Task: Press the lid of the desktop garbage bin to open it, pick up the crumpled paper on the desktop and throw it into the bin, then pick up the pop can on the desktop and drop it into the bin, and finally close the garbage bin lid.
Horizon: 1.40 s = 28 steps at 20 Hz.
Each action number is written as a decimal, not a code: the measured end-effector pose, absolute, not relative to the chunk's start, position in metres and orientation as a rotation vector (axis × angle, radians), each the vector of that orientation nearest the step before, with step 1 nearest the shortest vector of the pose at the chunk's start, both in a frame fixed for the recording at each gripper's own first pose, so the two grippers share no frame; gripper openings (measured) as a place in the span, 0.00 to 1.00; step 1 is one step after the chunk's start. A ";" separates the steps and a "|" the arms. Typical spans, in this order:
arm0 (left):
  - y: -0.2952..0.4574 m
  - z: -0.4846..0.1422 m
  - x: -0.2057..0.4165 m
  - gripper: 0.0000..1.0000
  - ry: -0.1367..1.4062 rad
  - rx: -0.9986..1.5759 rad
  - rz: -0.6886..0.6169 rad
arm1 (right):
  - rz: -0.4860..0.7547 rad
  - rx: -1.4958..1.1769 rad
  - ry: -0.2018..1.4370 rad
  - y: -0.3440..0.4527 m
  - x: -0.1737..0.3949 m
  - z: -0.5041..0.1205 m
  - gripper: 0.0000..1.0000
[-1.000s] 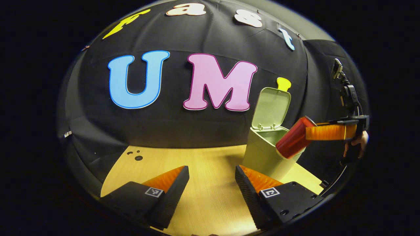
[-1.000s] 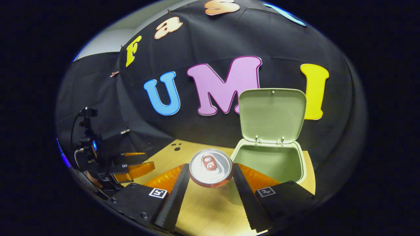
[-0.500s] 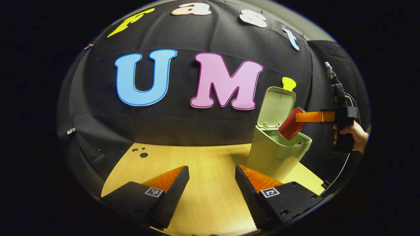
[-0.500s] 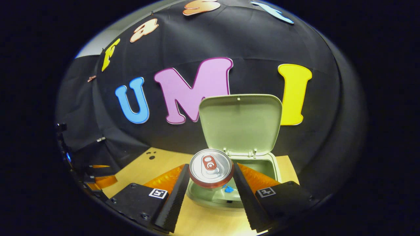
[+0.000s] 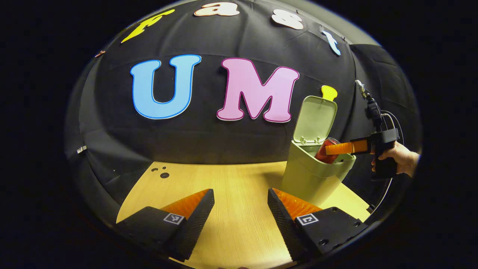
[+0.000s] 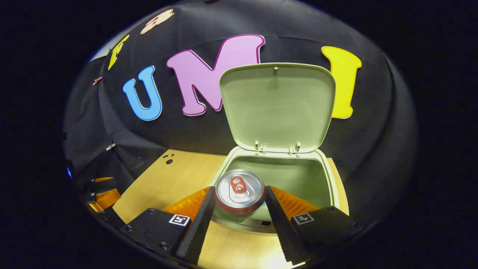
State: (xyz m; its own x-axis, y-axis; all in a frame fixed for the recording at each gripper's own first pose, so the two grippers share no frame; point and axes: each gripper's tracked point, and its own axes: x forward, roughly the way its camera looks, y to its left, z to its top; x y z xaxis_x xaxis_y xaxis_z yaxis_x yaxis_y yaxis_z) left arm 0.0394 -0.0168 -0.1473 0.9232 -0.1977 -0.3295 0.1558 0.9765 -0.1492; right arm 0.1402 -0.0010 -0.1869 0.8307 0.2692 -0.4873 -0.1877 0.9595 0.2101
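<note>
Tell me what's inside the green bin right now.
The pale green plastic bin holds the red pop can's lower end, gripped by the right gripper. The can hides the bottom.

Glossy metal can (image 6: pixel 240 190), matt plastic bin (image 6: pixel 328 175), smooth wood-grain desktop (image 5: pixel 239 220)

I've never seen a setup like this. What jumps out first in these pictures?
The red pop can grabs the eye: the right claw pinches it between both fingers, its silver top facing the camera, half lowered into the pale green bin. The bin's lid stands wide open behind it. The left claw hangs open and empty over the wooden desktop.
</note>
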 end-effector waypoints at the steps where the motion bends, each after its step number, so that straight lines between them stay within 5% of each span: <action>1: -0.016 -0.148 0.039 0.93 0.350 -0.123 -0.179 | 0.245 0.151 0.546 -0.001 0.140 -0.190 0.84; 9: -0.011 -0.151 0.039 0.93 0.359 -0.133 -0.169 | 0.239 0.158 0.569 -0.001 0.141 -0.199 0.83; 13: -0.011 -0.152 0.040 0.94 0.360 -0.133 -0.171 | 0.212 0.144 0.596 -0.007 0.138 -0.205 0.99; 19: -0.012 -0.151 0.040 0.94 0.359 -0.132 -0.180 | 0.171 0.239 0.612 -0.016 0.136 -0.203 0.99; 28: -0.010 -0.151 0.038 0.94 0.355 -0.128 -0.185 | 0.273 0.228 0.469 -0.007 0.124 -0.167 0.98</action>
